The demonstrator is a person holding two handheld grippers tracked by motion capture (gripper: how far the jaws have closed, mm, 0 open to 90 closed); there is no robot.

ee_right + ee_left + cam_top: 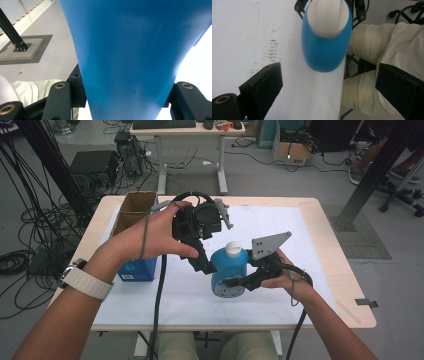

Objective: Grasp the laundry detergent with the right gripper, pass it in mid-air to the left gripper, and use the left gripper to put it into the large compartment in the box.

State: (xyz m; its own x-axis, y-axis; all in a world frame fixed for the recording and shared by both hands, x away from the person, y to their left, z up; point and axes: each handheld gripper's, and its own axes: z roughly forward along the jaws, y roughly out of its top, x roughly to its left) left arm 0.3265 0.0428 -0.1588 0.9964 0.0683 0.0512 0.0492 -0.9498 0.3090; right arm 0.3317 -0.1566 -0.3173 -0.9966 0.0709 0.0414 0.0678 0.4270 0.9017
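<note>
A blue bottle (227, 272) with a white cap (232, 248) stands upright over the white mat, near the table's front. My right gripper (235, 282) is shut on its lower body from the right; in the right gripper view the bottle (130, 57) sits pressed between both jaws of the gripper (125, 100). My left gripper (204, 266) hangs just left of the bottle's shoulder, tilted downward. In the left gripper view the left gripper (328, 71) is wide open, looking down on the cap (328, 17) and blue body (324, 50) without touching them.
An open cardboard box (135, 207) and a blue carton (137, 269) stand at the table's left. The white mat (285, 225) covers most of the wooden table (345, 285). Cables and desks lie on the floor beyond.
</note>
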